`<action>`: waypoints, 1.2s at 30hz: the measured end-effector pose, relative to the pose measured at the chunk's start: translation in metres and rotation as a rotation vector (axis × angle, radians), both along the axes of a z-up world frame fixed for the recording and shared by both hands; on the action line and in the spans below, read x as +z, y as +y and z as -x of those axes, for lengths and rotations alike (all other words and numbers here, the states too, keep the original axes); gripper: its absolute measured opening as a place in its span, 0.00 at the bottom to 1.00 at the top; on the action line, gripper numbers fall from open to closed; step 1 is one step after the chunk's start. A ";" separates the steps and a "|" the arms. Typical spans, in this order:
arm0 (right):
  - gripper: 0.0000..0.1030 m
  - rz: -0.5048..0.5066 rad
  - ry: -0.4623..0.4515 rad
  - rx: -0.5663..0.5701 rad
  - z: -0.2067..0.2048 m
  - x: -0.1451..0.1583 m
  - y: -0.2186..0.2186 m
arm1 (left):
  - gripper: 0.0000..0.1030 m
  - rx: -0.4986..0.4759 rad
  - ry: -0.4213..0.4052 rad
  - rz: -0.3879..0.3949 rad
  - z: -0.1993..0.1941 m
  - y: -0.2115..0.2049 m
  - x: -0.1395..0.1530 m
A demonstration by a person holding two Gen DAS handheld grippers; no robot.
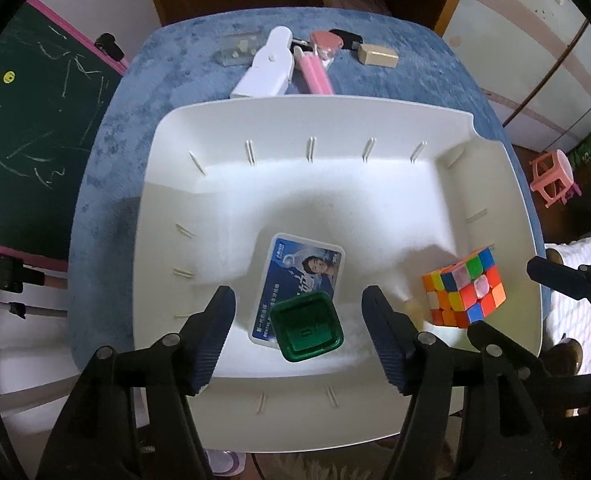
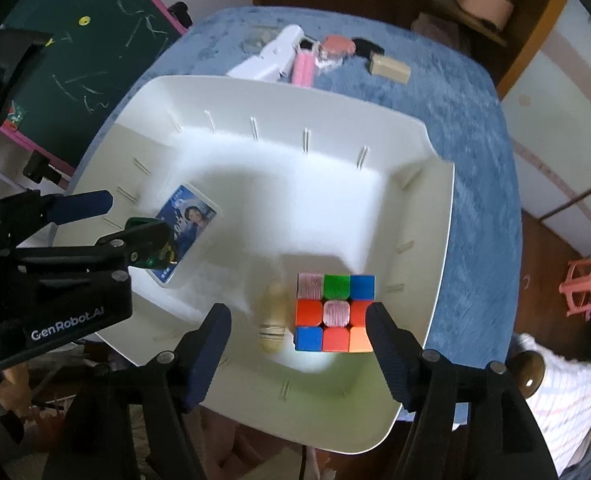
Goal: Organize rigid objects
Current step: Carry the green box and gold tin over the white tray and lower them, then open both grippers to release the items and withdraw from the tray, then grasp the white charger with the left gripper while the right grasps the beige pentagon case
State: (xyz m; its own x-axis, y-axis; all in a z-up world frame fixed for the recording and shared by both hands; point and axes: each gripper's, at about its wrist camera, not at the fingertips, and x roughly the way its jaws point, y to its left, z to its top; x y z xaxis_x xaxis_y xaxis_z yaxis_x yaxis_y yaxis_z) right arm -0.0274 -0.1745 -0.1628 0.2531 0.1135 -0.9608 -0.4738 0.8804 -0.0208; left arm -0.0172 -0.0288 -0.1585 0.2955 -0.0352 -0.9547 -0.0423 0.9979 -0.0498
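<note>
From the left wrist, the left gripper (image 1: 297,320) stands with jaws apart over the white tray (image 1: 199,128), the green cap (image 1: 307,328) lying free between them on a blue card (image 1: 299,276); lift straight up. From the right wrist, the right gripper (image 2: 297,326) is spread too, the cube (image 2: 333,312) just inside its right finger; rise without nudging it.

In the white tray (image 1: 167,152) a green square lid (image 1: 307,330) overlaps a blue card (image 1: 295,276); a colourful puzzle cube (image 1: 465,290) sits apart.
</note>
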 end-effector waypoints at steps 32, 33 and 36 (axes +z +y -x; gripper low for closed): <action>0.68 -0.077 -0.176 -0.111 -0.093 0.082 -0.030 | 0.68 0.009 -0.150 -0.044 -0.097 0.029 0.095; 0.68 -0.078 -0.188 -0.113 -0.103 0.088 -0.030 | 0.68 0.010 -0.151 -0.038 -0.104 0.033 0.098; 0.69 -0.093 -0.207 -0.127 -0.133 0.100 -0.030 | 0.69 0.012 -0.148 -0.032 -0.129 0.044 0.103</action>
